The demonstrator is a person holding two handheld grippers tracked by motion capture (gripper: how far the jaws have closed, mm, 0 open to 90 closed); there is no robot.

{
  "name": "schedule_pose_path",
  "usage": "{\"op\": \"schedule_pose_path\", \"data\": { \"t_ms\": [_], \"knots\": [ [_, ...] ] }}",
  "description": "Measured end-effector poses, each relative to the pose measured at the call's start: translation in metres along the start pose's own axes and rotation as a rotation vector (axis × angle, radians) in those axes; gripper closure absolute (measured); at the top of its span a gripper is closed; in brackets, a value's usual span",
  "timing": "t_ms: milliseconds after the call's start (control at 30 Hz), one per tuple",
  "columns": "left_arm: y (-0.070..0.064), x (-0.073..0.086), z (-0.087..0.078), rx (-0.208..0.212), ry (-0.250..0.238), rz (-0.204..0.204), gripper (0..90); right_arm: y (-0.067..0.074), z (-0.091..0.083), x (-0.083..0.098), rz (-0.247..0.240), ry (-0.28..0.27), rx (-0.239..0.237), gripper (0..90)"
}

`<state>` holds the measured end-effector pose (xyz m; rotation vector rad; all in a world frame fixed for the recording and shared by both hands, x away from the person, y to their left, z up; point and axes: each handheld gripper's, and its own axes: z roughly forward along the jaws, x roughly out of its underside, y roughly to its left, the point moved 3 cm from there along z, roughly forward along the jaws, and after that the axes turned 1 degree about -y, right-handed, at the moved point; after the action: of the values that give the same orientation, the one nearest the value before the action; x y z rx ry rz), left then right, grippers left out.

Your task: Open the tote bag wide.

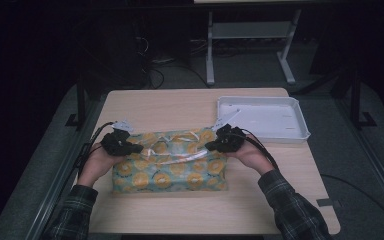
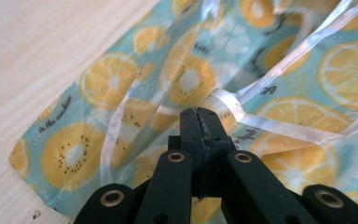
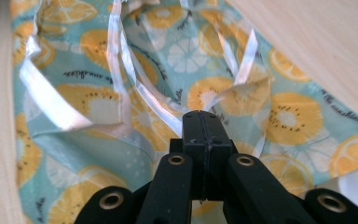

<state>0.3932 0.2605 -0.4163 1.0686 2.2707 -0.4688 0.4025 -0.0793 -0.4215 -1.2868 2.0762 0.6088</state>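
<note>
High view: fixed above the person's side of the table (image 1: 145, 102), facing forward and down — whole tabletop in frame, floor beyond. Left gripper view: rides the left gripper (image 2: 199, 112), looking along its jaws, very close to the fruit-print bag (image 2: 121, 93). Right gripper view: same arrangement on the right gripper (image 3: 202, 113), equally close. Shared ground — that bag, seen from opposite ends, with table wood at the edges.

From above, the room around my bench (image 1: 145, 102) sits dim, its far edges sinking into near black. Up close along my jaws the light is bright and even, the clear plastic trim glares white, and the nearest black parts blur softly.
</note>
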Motion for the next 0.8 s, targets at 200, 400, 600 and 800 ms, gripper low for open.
{"op": "schedule_pose_path", "data": {
  "t_ms": [200,400,600,800],
  "knots": [
    [-0.009,0.000,-0.023,0.022,-0.078,-0.014,90.0,0.008,-0.016,-0.005,-0.020,-0.050,0.002,89.6],
    [-0.020,0.005,-0.044,0.048,-0.149,-0.027,90.0,0.018,-0.028,-0.007,-0.019,-0.088,-0.014,89.6],
    [-0.035,0.015,-0.059,0.063,-0.180,-0.016,90.0,0.034,-0.036,-0.002,-0.040,-0.090,-0.030,89.6],
    [-0.048,0.026,-0.067,0.086,-0.187,-0.016,90.0,0.050,-0.040,0.002,-0.062,-0.099,-0.051,89.6]
  ]
}}
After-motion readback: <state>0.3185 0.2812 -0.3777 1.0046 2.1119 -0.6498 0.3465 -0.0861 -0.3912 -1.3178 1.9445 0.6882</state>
